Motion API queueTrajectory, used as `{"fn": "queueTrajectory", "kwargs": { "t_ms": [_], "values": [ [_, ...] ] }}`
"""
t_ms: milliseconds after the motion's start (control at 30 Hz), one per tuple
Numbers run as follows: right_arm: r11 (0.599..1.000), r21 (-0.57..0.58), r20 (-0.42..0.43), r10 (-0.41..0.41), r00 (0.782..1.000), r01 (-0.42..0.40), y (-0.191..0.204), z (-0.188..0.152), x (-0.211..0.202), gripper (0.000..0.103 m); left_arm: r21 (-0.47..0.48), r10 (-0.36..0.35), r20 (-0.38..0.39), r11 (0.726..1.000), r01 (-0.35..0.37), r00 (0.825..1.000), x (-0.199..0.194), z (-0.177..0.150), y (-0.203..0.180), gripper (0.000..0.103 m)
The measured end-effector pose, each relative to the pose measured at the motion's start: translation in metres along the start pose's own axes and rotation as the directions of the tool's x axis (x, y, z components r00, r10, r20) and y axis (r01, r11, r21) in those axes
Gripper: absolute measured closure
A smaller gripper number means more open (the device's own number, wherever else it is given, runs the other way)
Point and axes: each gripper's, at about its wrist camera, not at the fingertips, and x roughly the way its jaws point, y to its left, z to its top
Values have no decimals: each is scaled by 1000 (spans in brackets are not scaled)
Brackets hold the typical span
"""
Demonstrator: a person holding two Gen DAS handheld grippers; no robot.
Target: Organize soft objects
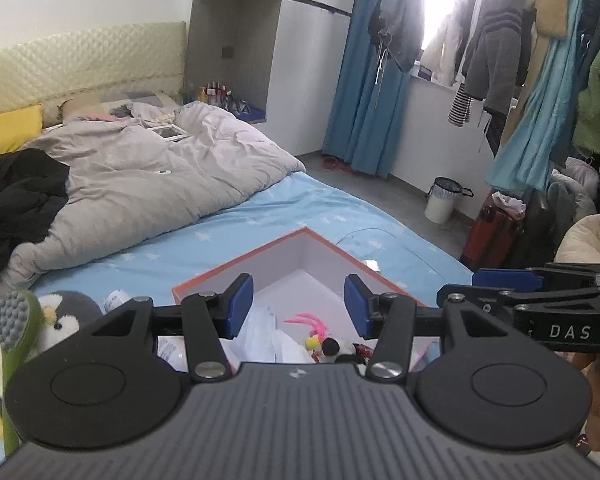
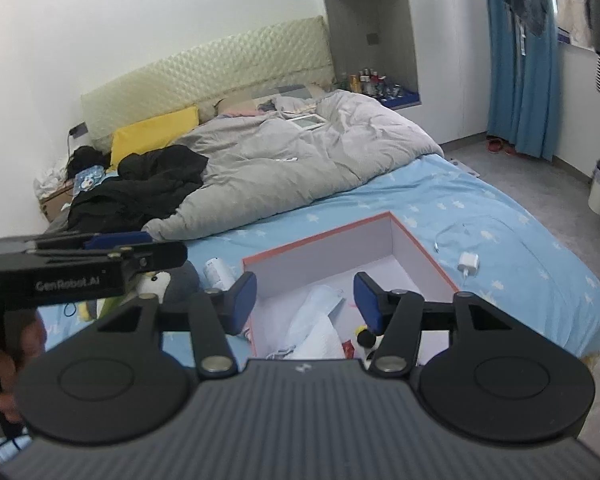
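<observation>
An open box point(image 1: 268, 266) point(image 2: 340, 252) with an orange rim and white inside sits on the blue bed sheet. In it lie a crumpled white bag point(image 1: 272, 336) point(image 2: 316, 324) and a small plush bird point(image 1: 320, 340) point(image 2: 366, 338) with pink feathers. A grey penguin plush point(image 1: 66, 318) point(image 2: 172, 280) lies left of the box, beside a green slipper-like thing point(image 1: 18, 332). My left gripper point(image 1: 299, 306) hangs open above the box with nothing between its blue pads. My right gripper point(image 2: 305, 300) is open too, above the same box and beside the left one.
A grey duvet point(image 1: 148, 168) and black clothes point(image 2: 140, 188) cover the far half of the bed. A white charger point(image 2: 469, 262) with its cable lies right of the box. Clothes hang on a rack point(image 1: 540, 80) at the right, with a white bin point(image 1: 442, 200) on the floor.
</observation>
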Motion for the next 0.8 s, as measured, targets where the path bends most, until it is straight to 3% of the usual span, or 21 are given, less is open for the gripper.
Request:
{"fn": "queueTrajectory", "kwargs": {
  "t_ms": [367, 800],
  "values": [
    [1000, -5, 35, -16, 999, 17, 12, -67, -25, 45, -1, 25, 17, 1000, -25, 1000, -28, -72, -12, 47],
    [1000, -4, 34, -6, 999, 6, 20, -114, -36, 45, -55, 48, 27, 997, -46, 998, -59, -130, -17, 46]
  ]
}}
